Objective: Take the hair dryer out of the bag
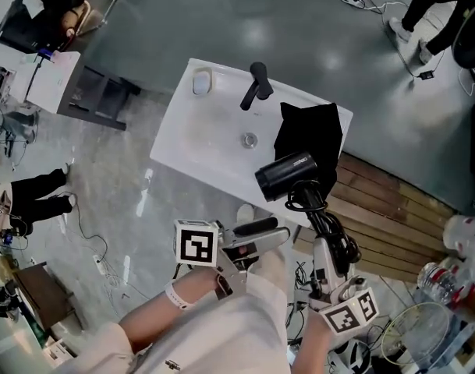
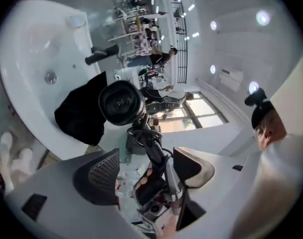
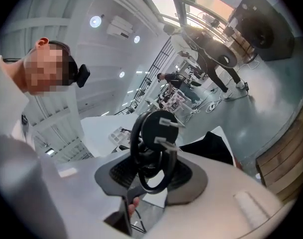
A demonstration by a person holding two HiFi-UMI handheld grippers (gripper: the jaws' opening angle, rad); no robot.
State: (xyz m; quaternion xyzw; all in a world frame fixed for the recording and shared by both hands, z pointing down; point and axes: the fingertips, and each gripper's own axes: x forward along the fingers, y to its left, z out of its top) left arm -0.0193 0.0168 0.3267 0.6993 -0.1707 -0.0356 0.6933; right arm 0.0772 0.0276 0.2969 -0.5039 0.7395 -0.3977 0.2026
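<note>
No text can be read. The hair dryer (image 1: 288, 174), at frame centre in the head view, carries a pale mark on its barrel, too small to read. The left marker cube (image 1: 196, 245) and right marker cube (image 1: 349, 312), at the lower edge, show only black-and-white square codes.

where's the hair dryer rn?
Head view, centre-right: hair dryer held up by the right tool, just below the black bag on the sink's right side.

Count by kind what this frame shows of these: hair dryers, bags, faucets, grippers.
hair dryer: 1
bag: 1
faucet: 1
grippers: 2 (left gripper, right gripper)
Total: 5
</note>
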